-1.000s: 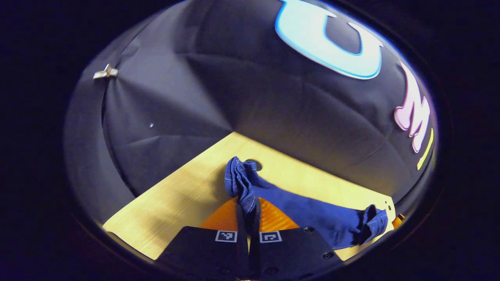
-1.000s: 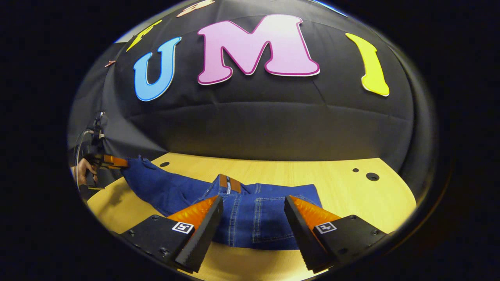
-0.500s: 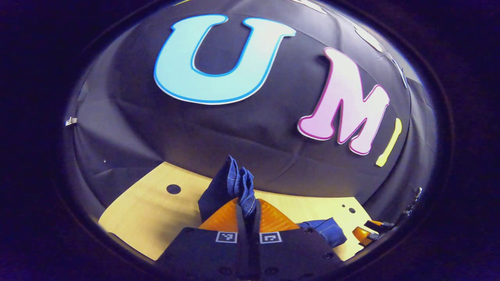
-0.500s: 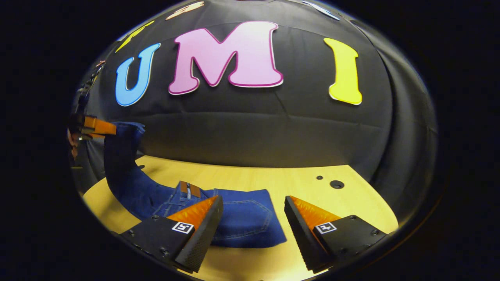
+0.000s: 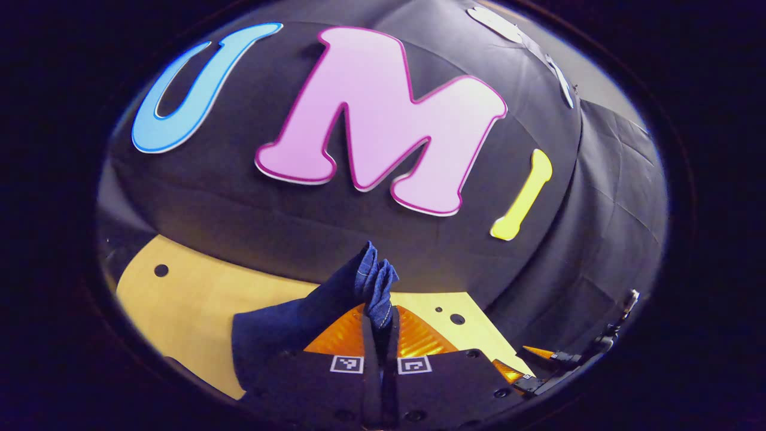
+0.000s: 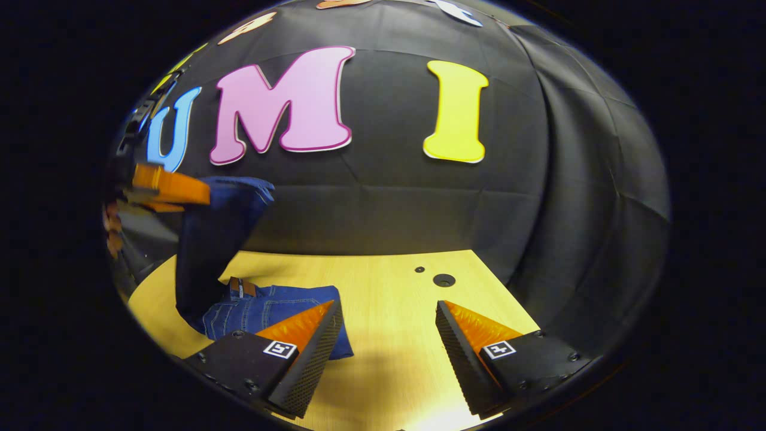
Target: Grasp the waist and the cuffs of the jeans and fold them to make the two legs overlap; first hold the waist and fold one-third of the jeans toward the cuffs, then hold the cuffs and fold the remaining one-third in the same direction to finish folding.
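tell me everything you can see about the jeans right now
The jeans are dark blue denim with pale stitching, a back pocket and a brown patch at the waistband. The waist end lies folded flat on the wooden table, just beyond the open right tongs, which do not touch it. The leg end rises steeply off the table to the cuffs, bunched and pinched between the shut left tongs, held high in the air against the black wall.

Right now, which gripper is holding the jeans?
The left gripper: its fingers are closed on the jeans, lifting the cuffs. The right gripper hangs open, empty.
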